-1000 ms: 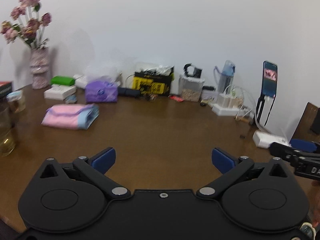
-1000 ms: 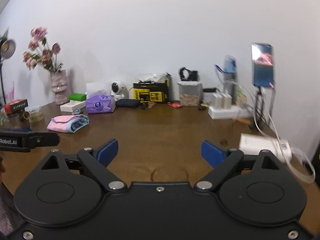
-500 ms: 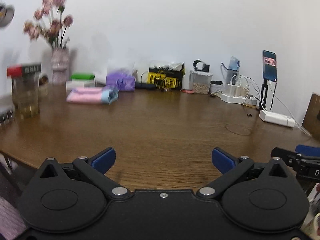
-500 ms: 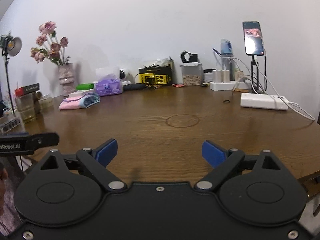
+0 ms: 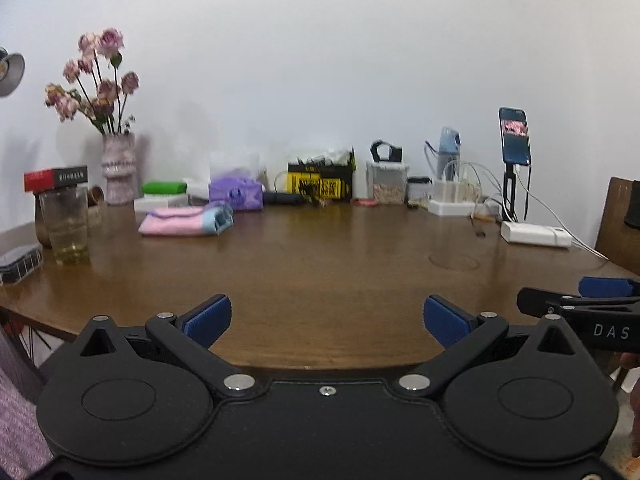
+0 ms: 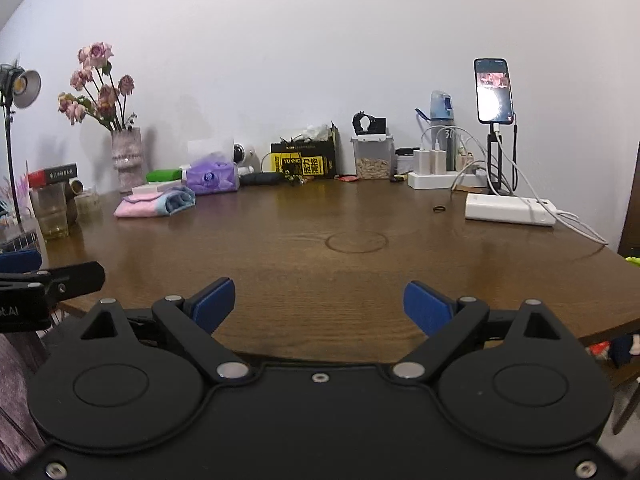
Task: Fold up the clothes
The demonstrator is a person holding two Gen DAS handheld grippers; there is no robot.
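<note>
A folded pink and light-blue garment (image 5: 185, 221) (image 6: 155, 205) lies at the far left of the brown wooden table (image 5: 320, 272) (image 6: 320, 272). My left gripper (image 5: 326, 320) is open and empty, held just off the table's near edge. My right gripper (image 6: 319, 306) is open and empty too, level with that edge. Each gripper shows at the side of the other's view: the right one (image 5: 580, 312) and the left one (image 6: 44, 284). A pinkish-grey knitted cloth (image 5: 16, 420) (image 6: 16, 392) hangs below the table edge at lower left.
Along the back wall stand a vase of flowers (image 5: 116, 172), a purple tissue pack (image 6: 210, 176), a yellow-black box (image 6: 304, 162), a jar (image 6: 372, 158), chargers (image 6: 440, 168) and a phone on a stand (image 6: 493, 92). A glass (image 5: 68, 224) stands left, a white power bank (image 6: 510, 210) right.
Both grippers have pulled back from over the table to beyond its near edge and dropped lower, so the view is now nearly level with the tabletop. Both stayed open.
</note>
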